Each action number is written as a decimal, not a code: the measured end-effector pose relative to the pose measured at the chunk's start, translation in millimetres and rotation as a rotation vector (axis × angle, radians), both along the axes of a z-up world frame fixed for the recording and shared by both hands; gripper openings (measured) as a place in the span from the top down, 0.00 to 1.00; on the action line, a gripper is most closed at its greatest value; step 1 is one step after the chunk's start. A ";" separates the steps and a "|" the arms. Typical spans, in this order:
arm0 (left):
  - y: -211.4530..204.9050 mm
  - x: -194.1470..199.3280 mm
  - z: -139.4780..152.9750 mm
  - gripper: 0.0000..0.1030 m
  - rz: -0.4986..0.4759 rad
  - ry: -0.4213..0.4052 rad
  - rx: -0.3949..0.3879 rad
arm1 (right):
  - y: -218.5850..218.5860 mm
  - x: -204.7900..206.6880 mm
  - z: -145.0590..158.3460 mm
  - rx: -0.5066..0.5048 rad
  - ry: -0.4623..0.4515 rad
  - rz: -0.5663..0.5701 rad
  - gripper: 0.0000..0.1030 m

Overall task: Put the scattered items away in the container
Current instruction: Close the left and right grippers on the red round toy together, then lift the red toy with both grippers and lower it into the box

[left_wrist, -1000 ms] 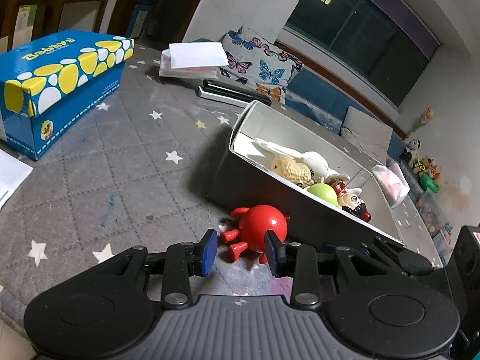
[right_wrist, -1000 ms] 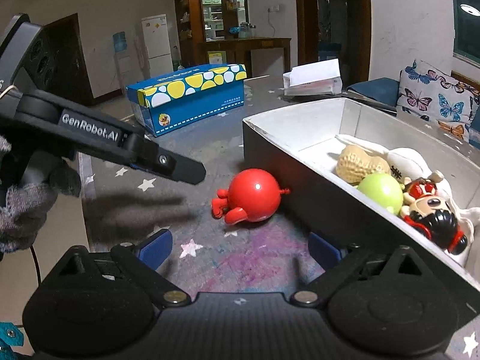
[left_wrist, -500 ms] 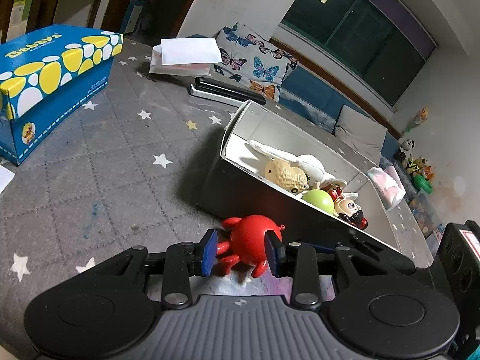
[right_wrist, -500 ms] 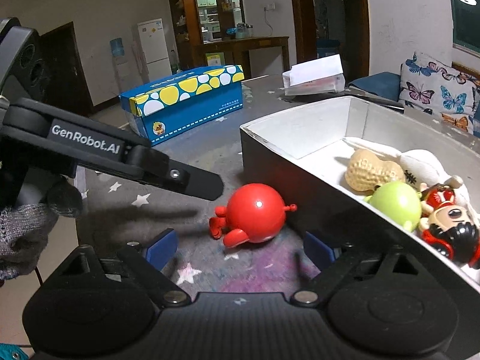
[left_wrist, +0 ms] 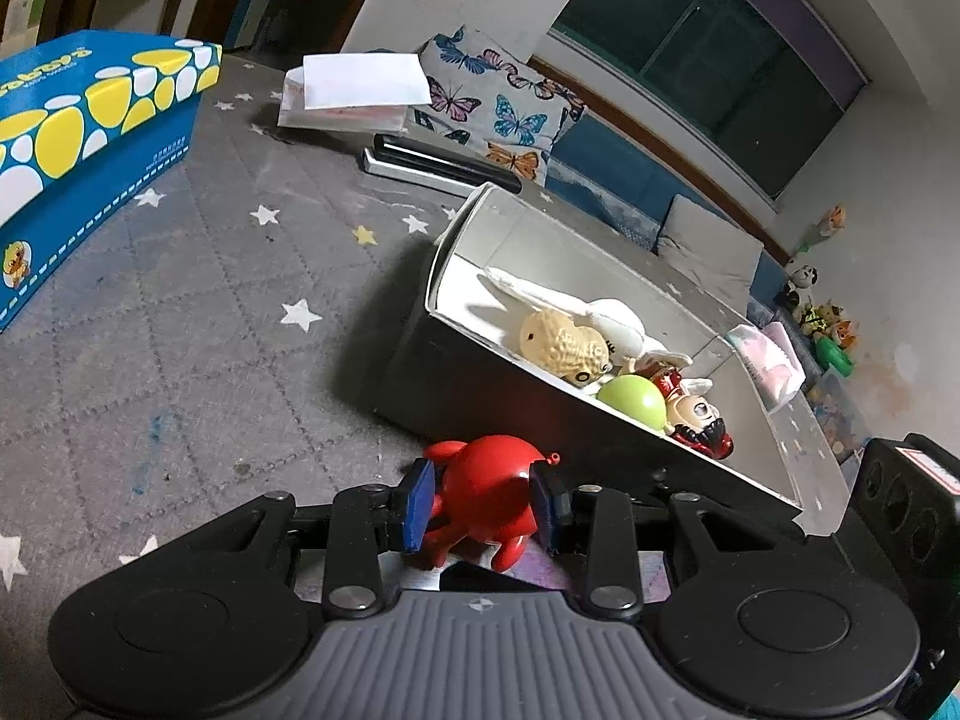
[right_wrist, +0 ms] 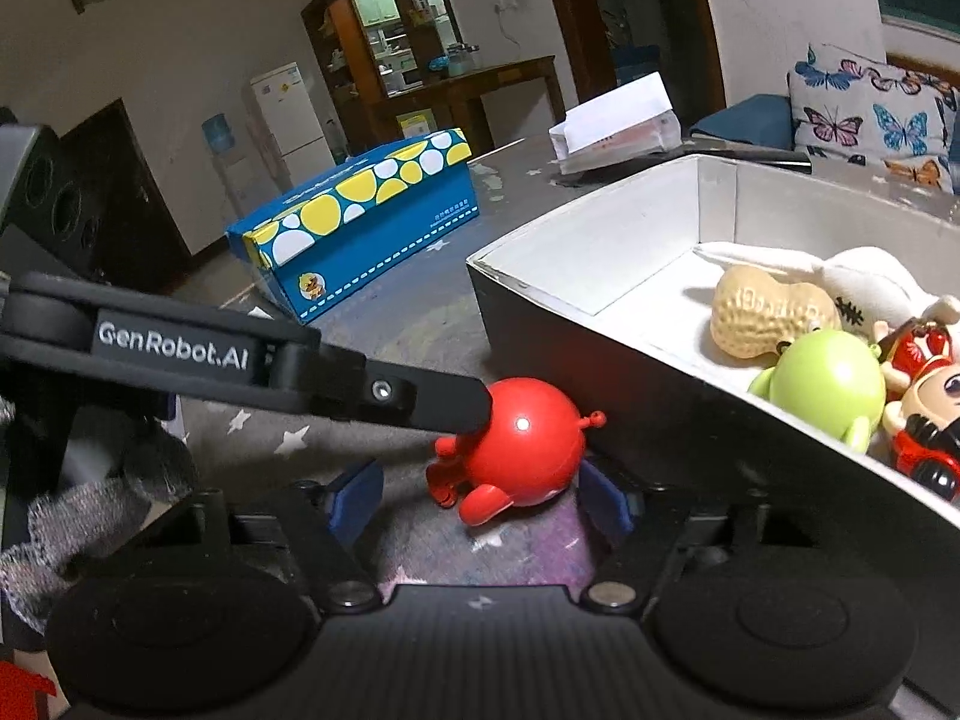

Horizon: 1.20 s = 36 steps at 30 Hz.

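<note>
A round red toy figure (left_wrist: 489, 495) lies on the grey star-patterned mat beside the open grey box (left_wrist: 456, 252). My left gripper (left_wrist: 483, 501) has its blue pads on both sides of the toy, touching or nearly touching it. In the right wrist view the same red toy (right_wrist: 525, 450) lies between the open pads of my right gripper (right_wrist: 480, 501), with the left gripper's finger (right_wrist: 420, 402) against its side. The box (right_wrist: 600, 240) holds a peanut toy (right_wrist: 768, 321), a green toy (right_wrist: 828, 384), a red doll (right_wrist: 924, 414) and a white plush.
A blue and yellow tissue box (left_wrist: 78, 138) stands at the left of the mat. A white paper pack (left_wrist: 354, 90) and a black and white flat device (left_wrist: 438, 168) lie at the far side. A butterfly cushion (left_wrist: 498, 102) sits behind.
My left gripper has moved forward until its pads sit around the red toy. My right gripper has come closer to the toy from the other side.
</note>
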<state>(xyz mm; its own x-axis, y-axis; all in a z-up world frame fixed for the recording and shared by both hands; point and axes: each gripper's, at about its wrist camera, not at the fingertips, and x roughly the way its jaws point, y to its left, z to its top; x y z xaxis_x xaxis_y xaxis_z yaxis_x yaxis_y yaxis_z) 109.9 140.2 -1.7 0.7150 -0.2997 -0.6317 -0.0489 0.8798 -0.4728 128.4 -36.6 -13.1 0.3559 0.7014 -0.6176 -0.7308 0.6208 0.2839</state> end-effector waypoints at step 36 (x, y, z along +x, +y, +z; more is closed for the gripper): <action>-9.3 -23.2 19.0 0.65 -0.011 -0.022 -0.029 | -6.4 -9.7 17.4 0.049 0.007 -0.061 0.53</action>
<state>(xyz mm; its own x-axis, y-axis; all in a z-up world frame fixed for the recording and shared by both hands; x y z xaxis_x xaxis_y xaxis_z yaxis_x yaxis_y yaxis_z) 86.7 130.9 17.3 0.7248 -0.3257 -0.6071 -0.0286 0.8662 -0.4989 118.7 -43.0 4.3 0.3946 0.7079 -0.5859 -0.6903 0.6492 0.3194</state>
